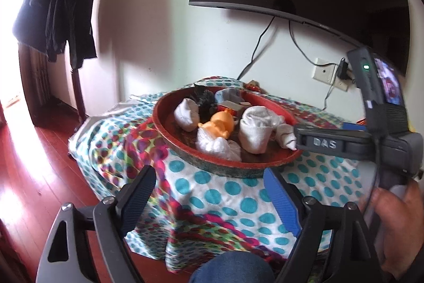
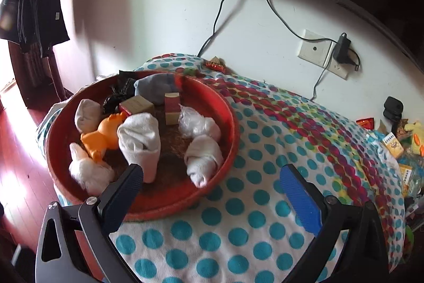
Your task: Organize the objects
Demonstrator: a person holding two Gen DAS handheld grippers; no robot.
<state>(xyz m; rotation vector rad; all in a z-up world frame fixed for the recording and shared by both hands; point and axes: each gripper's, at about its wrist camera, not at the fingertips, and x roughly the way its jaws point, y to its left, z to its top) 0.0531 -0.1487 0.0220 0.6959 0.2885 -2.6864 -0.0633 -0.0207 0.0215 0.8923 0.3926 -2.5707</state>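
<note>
Already the round red tray point(image 2: 228, 121) on the polka-dot cloth point(image 2: 238, 230) covering the desk serves as the collecting place: rolled white socks point(image 2: 140, 139), a knotted white sock point(image 2: 204, 158), an orange rubber toy point(image 2: 106, 134), wooden blocks point(image 2: 137, 105), a grey bundle point(image 2: 156, 89) and something black and crinkled point(image 2: 119, 94) lie close together inside its rim, which keeps soft, rolling things from straying. Both pairs of tongs stand wide apart with nothing between their pads. The right tongs point(image 2: 212, 184) hover just over the tray's near rim, above the knotted sock, which lies free against the wall; to judge by that, it has been let go there. The left tongs point(image 1: 209, 190) wait short of the tray's near edge, over bare cloth. More small things, boxes point(image 2: 392, 147) and a yellow toy point(image 2: 416, 129), crowd the desk's far right edge, well apart from the tray, and probably remain to be gathered.
</note>
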